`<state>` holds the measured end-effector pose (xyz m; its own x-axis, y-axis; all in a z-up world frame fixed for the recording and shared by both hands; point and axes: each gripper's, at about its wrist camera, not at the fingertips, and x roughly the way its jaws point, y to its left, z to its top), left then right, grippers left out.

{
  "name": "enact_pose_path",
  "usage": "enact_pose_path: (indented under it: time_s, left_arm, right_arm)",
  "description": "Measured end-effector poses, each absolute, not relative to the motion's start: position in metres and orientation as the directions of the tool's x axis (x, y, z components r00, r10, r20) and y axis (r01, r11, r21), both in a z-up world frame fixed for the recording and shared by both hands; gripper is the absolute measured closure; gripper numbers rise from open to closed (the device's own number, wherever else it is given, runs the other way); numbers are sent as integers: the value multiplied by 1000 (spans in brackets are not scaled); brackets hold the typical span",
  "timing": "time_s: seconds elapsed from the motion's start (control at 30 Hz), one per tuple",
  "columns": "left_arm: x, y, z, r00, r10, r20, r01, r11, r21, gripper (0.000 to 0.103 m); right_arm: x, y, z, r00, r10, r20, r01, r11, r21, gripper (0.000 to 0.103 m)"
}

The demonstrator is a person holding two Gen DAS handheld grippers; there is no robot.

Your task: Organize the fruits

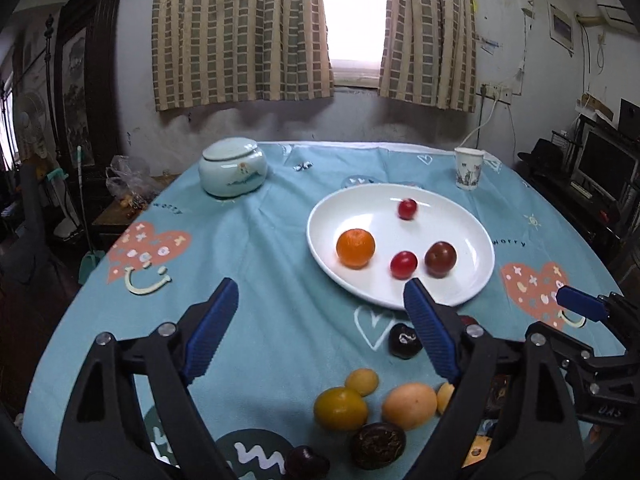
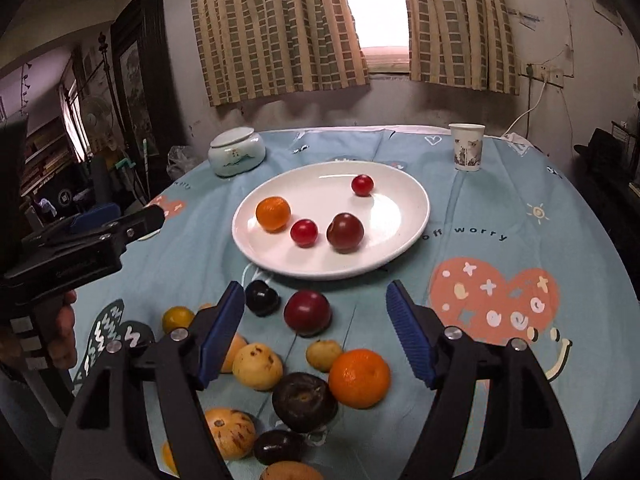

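Note:
A white plate (image 1: 472, 280) (image 2: 404, 240) holds an orange (image 1: 355, 248) (image 2: 273, 213), a dark red plum (image 1: 440, 259) (image 2: 345, 232) and two cherry tomatoes (image 1: 404, 265) (image 2: 304, 233). The far tomato (image 1: 407, 209) looks blurred in the left wrist view. Loose fruit lies on the cloth in front of the plate: a red plum (image 2: 307, 313), an orange (image 2: 359, 377), dark plums and yellow fruits (image 1: 340, 408). My left gripper (image 1: 320, 312) is open and empty, short of the plate. My right gripper (image 2: 315, 308) is open above the loose fruit, holding nothing.
A pale green lidded jar (image 1: 233, 168) (image 2: 237, 152) stands at the back left, a paper cup (image 1: 469, 168) (image 2: 467, 146) at the back right. The round table has a blue patterned cloth (image 1: 256, 248). Furniture crowds both sides. A hand (image 2: 64, 332) grips the left tool.

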<state>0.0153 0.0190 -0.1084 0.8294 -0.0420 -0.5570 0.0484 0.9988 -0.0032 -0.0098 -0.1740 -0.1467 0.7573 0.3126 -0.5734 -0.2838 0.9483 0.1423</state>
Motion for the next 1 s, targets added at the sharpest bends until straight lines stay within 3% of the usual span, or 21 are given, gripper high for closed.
enact_pose_path:
  time_s: [0.33, 1.0]
  left_arm:
    - [11, 8, -134, 812, -52, -581, 107, 992, 62, 17]
    - [11, 9, -135, 802, -67, -594, 116, 992, 46, 16]
  right_arm:
    - [0, -185, -166, 733, 297, -612, -243, 955, 172, 29]
    - [-2, -186, -167, 735, 292, -612, -240, 956, 169, 29]
